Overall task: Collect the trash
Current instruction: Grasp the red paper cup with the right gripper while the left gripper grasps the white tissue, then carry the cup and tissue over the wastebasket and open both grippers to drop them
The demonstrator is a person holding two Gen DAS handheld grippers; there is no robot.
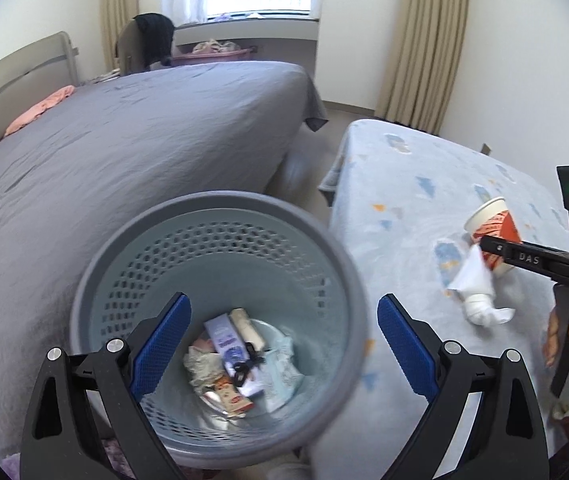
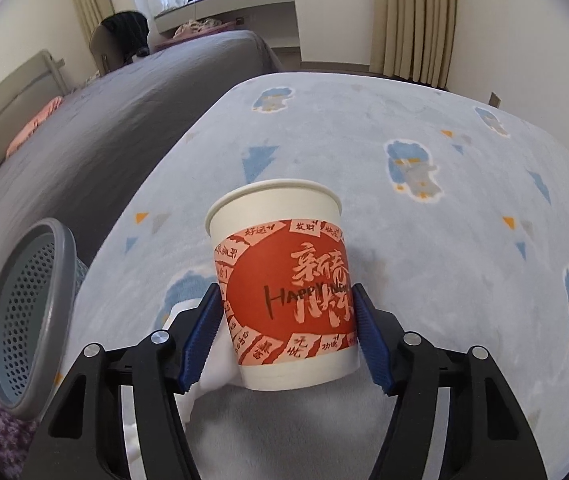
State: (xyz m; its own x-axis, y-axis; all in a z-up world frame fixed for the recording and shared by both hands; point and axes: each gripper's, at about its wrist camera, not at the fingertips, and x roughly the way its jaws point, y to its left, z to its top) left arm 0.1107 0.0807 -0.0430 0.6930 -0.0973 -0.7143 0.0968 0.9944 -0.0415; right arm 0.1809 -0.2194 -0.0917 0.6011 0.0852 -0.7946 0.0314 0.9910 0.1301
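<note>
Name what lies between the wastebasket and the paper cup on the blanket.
In the left wrist view, bare light-blue blanket separates the wastebasket and paper cup; crumpled white tissue lies just below the cup.

I read "HAPPY N…" in dark script across the red band of the paper cup (image 2: 284, 292), the rest cut off by the pad. Chinese characters surround it. "DAS" is stamped on my right gripper's finger (image 1: 532, 258).

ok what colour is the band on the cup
Red-orange with pale characters, on a white cup. It shows best in the right wrist view.
</note>
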